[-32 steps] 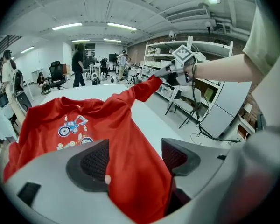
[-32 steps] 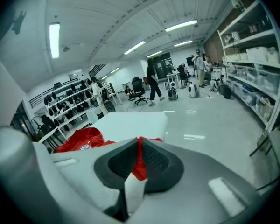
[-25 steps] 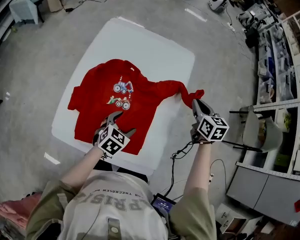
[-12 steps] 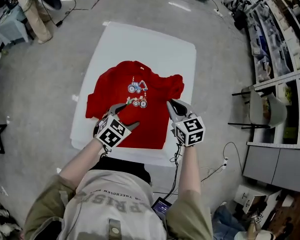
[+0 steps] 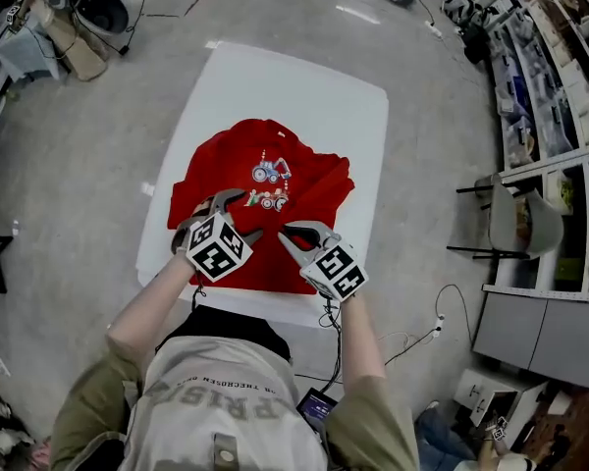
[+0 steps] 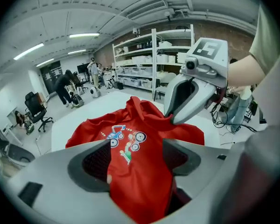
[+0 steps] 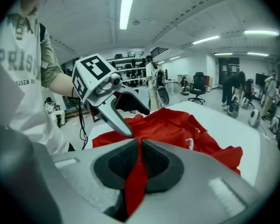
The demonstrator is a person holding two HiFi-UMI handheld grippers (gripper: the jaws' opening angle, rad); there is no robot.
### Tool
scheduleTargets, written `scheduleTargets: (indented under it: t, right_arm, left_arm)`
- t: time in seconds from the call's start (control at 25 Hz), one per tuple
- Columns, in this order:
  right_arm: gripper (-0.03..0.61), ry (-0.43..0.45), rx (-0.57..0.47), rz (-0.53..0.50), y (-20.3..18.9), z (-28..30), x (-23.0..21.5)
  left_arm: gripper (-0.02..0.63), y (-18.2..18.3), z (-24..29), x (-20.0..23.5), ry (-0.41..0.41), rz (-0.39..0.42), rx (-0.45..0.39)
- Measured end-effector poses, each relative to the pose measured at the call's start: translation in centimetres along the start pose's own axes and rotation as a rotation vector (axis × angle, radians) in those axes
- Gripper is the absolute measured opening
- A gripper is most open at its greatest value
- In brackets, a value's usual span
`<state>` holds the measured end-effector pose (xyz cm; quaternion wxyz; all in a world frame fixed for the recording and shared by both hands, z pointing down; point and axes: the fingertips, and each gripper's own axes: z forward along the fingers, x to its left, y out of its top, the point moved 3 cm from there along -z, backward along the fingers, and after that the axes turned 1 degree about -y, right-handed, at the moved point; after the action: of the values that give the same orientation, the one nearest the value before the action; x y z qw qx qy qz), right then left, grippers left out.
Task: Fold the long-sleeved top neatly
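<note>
Red top (image 5: 275, 199) lies on the near half of the surface (image 5: 304, 96), its sleeve (image 7: 135, 171) pinched in the right claw (image 5: 287, 235) over the body, apparently to fold inward, while the left claw (image 5: 240, 214) hovers spread nearby.

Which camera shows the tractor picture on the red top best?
The left gripper view: the tractor picture appears large, close and uncovered. The head view shows it whole but small; the right gripper view catches at most a sliver.

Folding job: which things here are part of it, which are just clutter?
In the job: red long-sleeved top with vehicle print; white table; left claw, open; right claw, shut on the top.
Lying about: grey chair; metal storage shelves.
</note>
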<state>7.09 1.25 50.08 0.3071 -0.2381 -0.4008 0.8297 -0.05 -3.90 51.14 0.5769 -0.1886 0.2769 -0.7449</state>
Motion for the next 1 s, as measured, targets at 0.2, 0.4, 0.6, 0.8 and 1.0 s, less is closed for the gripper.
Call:
scheduleTargets:
  t: [0.2,0.4,0.6,0.8,1.0]
  right_arm:
    - [0.026,0.138,0.042,-0.033,-1.6,3.5,2.7]
    - [0.026,0.178,0.135,-0.066,-3.6,6.3,5.8]
    - [0.034,0.12,0.199,-0.064,-5.2,8.6,6.5]
    - [0.221,0.024,0.157,0.033,-4.7,5.9,4.2]
    - [0.221,-0.258,0.049,0.193,-3.7,0.0,-4.6]
  left_arm:
    - [0.344,-2.1,-0.6,0.2,0.052,-0.081,0.023]
    - [0.344,-4.4,-1.9,-0.1,0.063,-0.154,0.044]
    - [0.344,-6.2,-2.0,0.5,0.03,-0.152,0.063]
    - [0.344,-6.8,-1.1,0.5,-0.039,-0.145,0.055]
    - [0.344,-5.6,2.3,-1.0,-0.094,-0.155,0.068]
